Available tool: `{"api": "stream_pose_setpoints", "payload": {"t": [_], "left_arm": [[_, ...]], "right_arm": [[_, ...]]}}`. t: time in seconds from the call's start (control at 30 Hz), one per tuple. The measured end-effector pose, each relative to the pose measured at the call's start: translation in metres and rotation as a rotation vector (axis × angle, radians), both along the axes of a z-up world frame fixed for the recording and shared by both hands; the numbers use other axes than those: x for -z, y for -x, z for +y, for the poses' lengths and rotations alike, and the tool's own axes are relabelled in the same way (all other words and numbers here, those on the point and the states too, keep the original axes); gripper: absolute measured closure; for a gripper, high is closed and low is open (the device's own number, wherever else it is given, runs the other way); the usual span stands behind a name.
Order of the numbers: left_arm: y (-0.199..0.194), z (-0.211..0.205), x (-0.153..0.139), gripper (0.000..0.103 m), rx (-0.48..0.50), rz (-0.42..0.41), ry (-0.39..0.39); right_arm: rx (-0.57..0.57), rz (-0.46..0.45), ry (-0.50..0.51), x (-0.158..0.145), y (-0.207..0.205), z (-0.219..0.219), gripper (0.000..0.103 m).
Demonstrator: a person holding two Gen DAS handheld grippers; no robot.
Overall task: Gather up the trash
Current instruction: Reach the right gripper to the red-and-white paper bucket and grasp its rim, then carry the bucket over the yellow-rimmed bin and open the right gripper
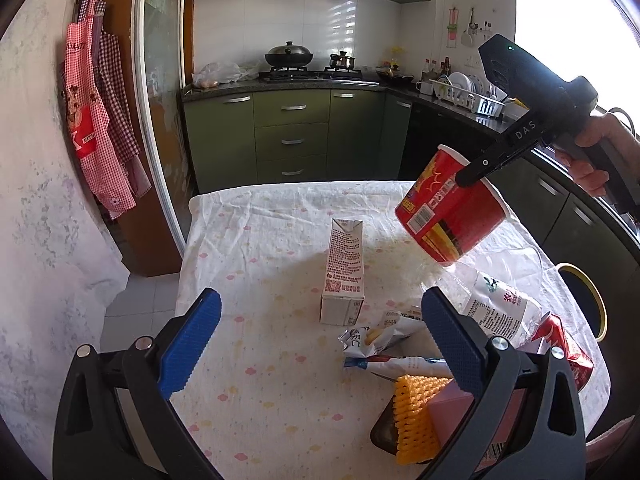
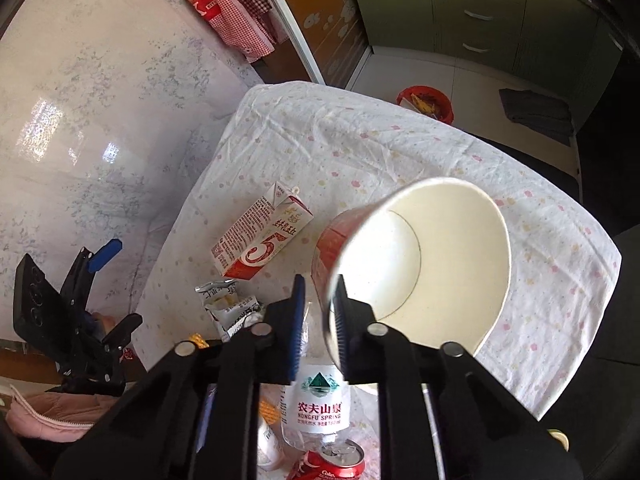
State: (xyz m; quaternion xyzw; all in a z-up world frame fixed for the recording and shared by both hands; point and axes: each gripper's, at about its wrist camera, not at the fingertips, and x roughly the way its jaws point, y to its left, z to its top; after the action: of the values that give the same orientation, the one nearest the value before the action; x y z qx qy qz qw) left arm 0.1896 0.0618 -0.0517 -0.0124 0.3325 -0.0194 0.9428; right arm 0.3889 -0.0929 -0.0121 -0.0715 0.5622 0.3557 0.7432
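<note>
Red paper cup [image 2: 420, 264], white inside, tilted | right hand-held gripper [image 2: 318, 320] pinching rim | left hand-held gripper [image 1: 320, 340] wide, empty

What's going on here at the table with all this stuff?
A person is clearing trash with a handheld gripper in each hand. The right gripper is pinching the rim of an empty red paper cup, holding it tilted above the table. The left gripper hangs open, holding nothing. A milk carton, wrappers, a water bottle and a soda can remain.
</note>
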Motion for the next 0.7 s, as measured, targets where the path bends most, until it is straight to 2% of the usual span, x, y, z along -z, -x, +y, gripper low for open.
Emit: {"api": "stream_pose_setpoints", "payload": {"t": [0.2, 0.43, 0.57, 0.7], "left_arm": [[0.004, -0.001, 0.0, 0.004, 0.01, 0.004, -0.001], [0.015, -0.004, -0.009, 0.004, 0.017, -0.018, -0.003], [0.028, -0.011, -0.022, 0.004, 0.039, -0.041, 0.009], [0.044, -0.025, -0.036, 0.004, 0.081, -0.072, -0.012]], "right_arm": [[0.015, -0.07, 0.01, -0.004, 0.01, 0.008, 0.099], [0.034, -0.176, 0.008, -0.032, 0.037, -0.002, 0.099], [0.074, -0.25, 0.016, -0.057, 0.059, -0.025, 0.099], [0.146, -0.316, 0.062, -0.078, 0.089, -0.072, 0.099]]}}
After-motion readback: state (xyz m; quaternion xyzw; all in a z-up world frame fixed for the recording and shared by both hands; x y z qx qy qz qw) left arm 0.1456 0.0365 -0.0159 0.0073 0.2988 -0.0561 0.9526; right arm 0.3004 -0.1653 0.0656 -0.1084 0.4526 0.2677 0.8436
